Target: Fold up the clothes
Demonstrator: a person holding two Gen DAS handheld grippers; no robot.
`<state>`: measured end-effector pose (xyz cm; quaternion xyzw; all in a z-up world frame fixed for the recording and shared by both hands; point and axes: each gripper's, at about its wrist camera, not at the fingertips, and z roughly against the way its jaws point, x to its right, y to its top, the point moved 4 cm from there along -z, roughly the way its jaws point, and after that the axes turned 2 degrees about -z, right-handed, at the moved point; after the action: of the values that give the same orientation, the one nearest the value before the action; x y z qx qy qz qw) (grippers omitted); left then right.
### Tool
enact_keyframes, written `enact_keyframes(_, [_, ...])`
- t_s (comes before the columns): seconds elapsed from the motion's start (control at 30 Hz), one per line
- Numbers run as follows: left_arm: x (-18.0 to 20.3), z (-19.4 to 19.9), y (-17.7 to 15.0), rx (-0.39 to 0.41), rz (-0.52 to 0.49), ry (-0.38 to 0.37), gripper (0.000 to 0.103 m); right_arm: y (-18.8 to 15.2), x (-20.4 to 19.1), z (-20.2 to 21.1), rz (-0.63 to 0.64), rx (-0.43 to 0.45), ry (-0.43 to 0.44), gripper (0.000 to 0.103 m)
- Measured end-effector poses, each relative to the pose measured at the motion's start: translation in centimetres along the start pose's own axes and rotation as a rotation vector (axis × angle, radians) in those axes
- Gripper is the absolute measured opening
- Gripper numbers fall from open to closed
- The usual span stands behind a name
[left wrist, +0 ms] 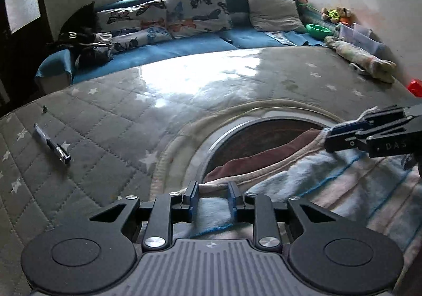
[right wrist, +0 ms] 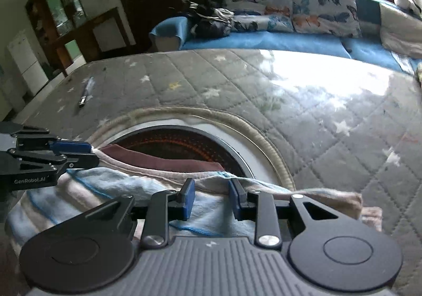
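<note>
On the quilted grey star-print cover [left wrist: 110, 121] a striped blue-and-pink towel [left wrist: 329, 185] lay bunched, its far edge draped over the rim of a round opening [left wrist: 263, 135] with a dark interior. The left claw [left wrist: 213, 199] stood with its blue pads apart, astride a fold of the towel's near edge; whether the pads pressed the cloth could not be told. The right claw [left wrist: 335, 137] reached in from the side, its pads nearly together at the towel's corner; in its own view [right wrist: 212, 199] the pads looked apart over the fabric edge, so its hold could not be told. A brown cloth [right wrist: 163, 160] lay under the towel, partly hidden by it. To the left the cover lay open but for a pen [left wrist: 52, 144] near its edge. Beyond stood a blue sofa [left wrist: 184, 45] with butterfly cushions [left wrist: 195, 9]. The towel's near end was cut off behind both claw bodies
</note>
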<state>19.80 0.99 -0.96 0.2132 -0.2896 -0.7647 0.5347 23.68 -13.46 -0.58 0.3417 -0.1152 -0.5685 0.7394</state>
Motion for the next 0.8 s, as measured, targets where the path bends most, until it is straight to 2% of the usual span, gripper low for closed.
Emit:
enact_keyframes(0.17, [0.4, 0.8, 0.2, 0.023, 0.006, -0.001, 0.026, 0.1, -1.2, 0.5, 0.033, 0.023, 0.003, 0.029])
enact_keyframes(0.27, [1.3, 1.0, 0.5, 0.036, 0.000, -0.026, 0.026, 0.0, -2.6, 0.7, 0.069, 0.026, 0.041, 0.029])
enact_keyframes(0.43, [2.4, -0.4, 0.1, 0.010, -0.022, -0.026, 0.026, -0.6, -4.6, -0.2, 0.125, -0.005, 0.083, 0.029])
enact_keyframes(0.8, [2.5, -0.5, -0.1, 0.021, -0.015, -0.025, 0.026, -4.6, -8.9, 2.0, 0.296, -0.058, 0.120, 0.035])
